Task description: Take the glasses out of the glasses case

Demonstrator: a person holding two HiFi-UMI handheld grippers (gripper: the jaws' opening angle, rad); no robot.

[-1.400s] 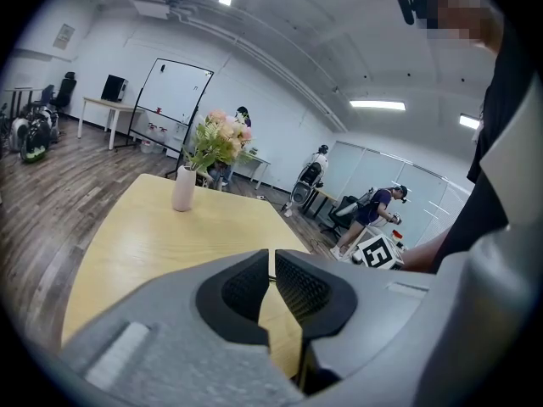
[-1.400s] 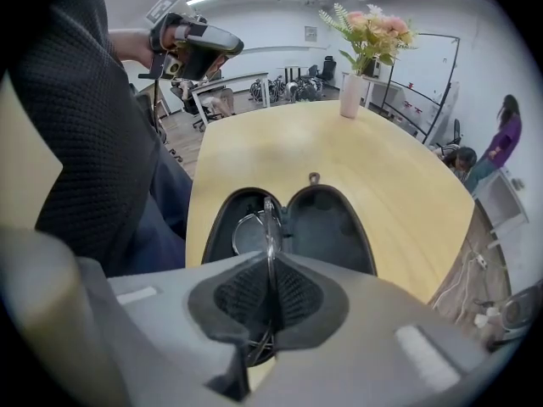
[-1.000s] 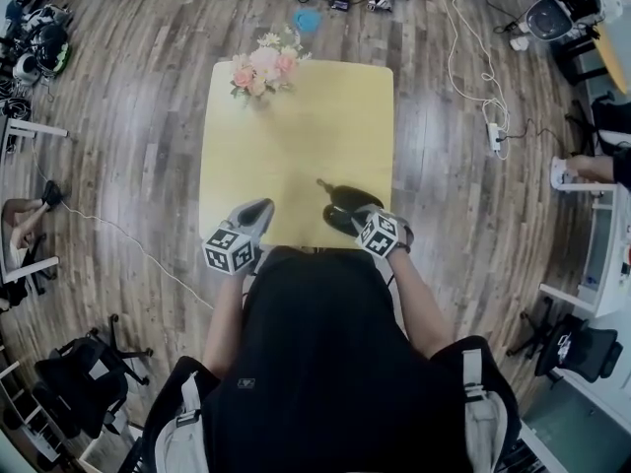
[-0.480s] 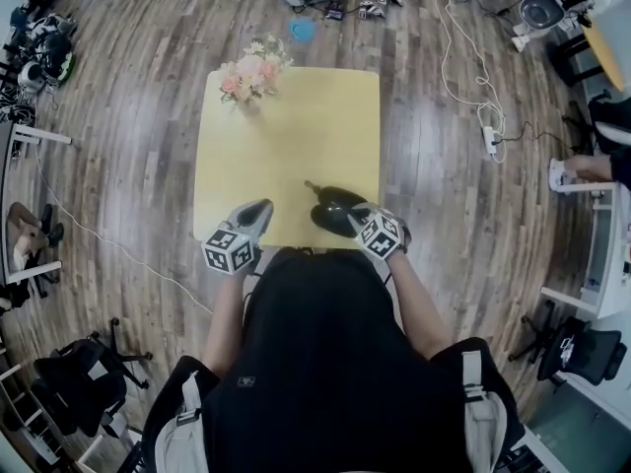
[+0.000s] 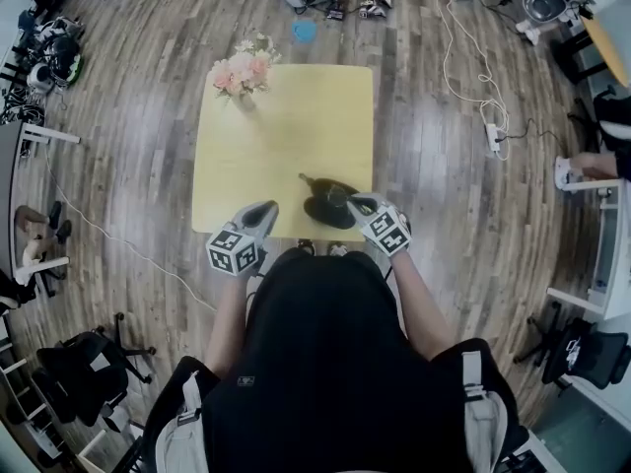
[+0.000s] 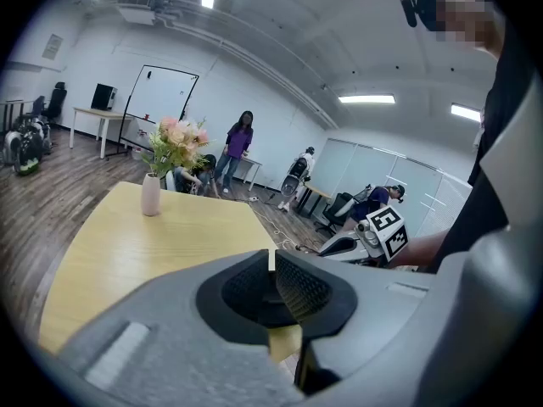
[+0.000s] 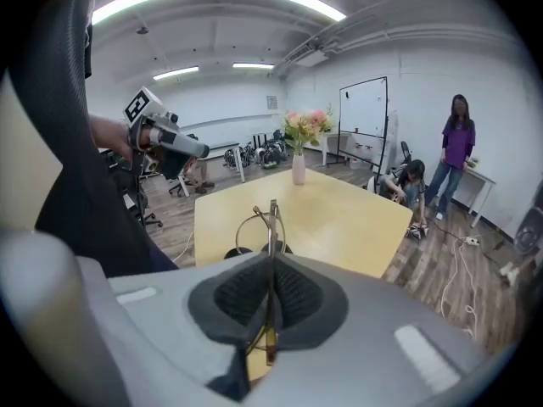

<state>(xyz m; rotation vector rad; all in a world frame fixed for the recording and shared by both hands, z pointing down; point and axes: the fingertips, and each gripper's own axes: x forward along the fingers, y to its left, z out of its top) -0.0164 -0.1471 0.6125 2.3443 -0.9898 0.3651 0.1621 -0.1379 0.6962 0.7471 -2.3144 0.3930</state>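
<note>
A black glasses case (image 5: 325, 210) lies open near the front edge of the yellow table (image 5: 286, 116). My right gripper (image 5: 359, 203) is at the case's right end. In the right gripper view the right gripper (image 7: 272, 261) is shut on thin metal-rimmed glasses (image 7: 271, 223). They stand on edge between the pads, above the dark case (image 7: 232, 253). My left gripper (image 5: 262, 211) hovers at the table's front edge, left of the case. Its jaws (image 6: 271, 270) are together with nothing between them.
A vase of pink flowers (image 5: 240, 75) stands at the table's far left corner. Wooden floor surrounds the table, with cables (image 5: 473, 57) to the right and office chairs (image 5: 89, 372) at the lower left. People (image 7: 458, 147) stand and crouch by a whiteboard in the background.
The right gripper has drawn a little away from the case, toward the near right. The left gripper has hardly moved. The head view has shifted, so the table sits further left.
</note>
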